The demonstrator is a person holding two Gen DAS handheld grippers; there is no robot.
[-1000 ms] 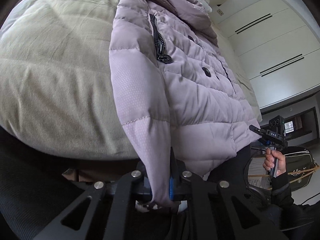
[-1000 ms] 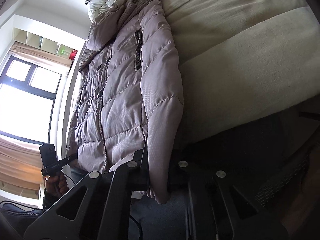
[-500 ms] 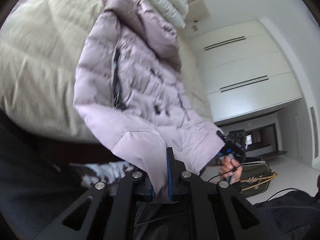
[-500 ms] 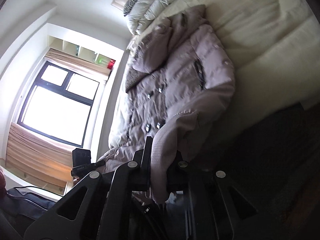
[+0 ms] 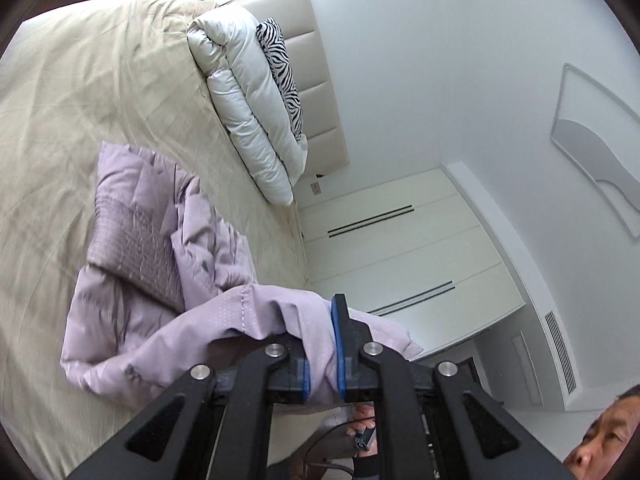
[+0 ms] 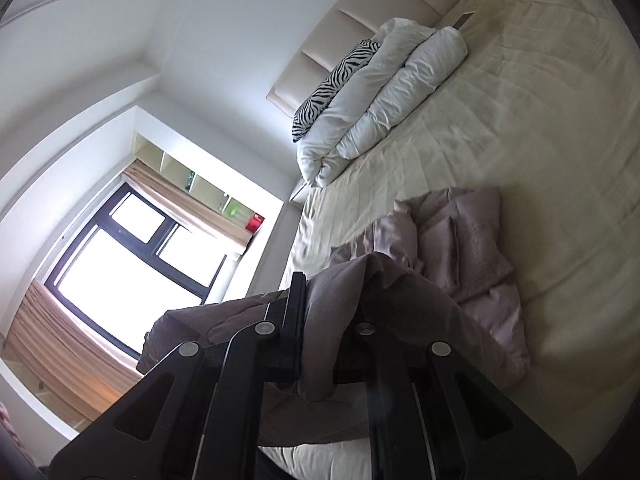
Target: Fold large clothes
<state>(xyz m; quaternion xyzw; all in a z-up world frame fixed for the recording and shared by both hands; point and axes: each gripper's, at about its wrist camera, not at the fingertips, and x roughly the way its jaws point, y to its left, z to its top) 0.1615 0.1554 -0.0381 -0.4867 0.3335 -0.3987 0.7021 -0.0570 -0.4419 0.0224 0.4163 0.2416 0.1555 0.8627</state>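
Note:
A lilac quilted puffer jacket (image 5: 160, 264) lies bunched on the beige bed (image 5: 88, 92), its hem lifted off the sheet. My left gripper (image 5: 322, 336) is shut on the jacket's hem, and fabric drapes over both fingers. In the right wrist view the same jacket (image 6: 468, 248) folds back toward its collar end. My right gripper (image 6: 324, 320) is shut on the other corner of the hem, the cloth hanging down between its fingers. Both grippers hold the hem above the bed, facing the headboard.
A rolled white duvet (image 5: 248, 104) and a zebra pillow (image 5: 282, 72) lie against the padded headboard (image 5: 316, 80). White wardrobe doors (image 5: 392, 248) stand beyond the bed. A bright window (image 6: 120, 256) with curtains is on the other side. A person's hand (image 5: 362, 424) shows low down.
Both grippers have risen and swung up over the bed with the hem. The jacket, flat and hanging off the bed edge before, now folds over itself and bunches toward the collar.

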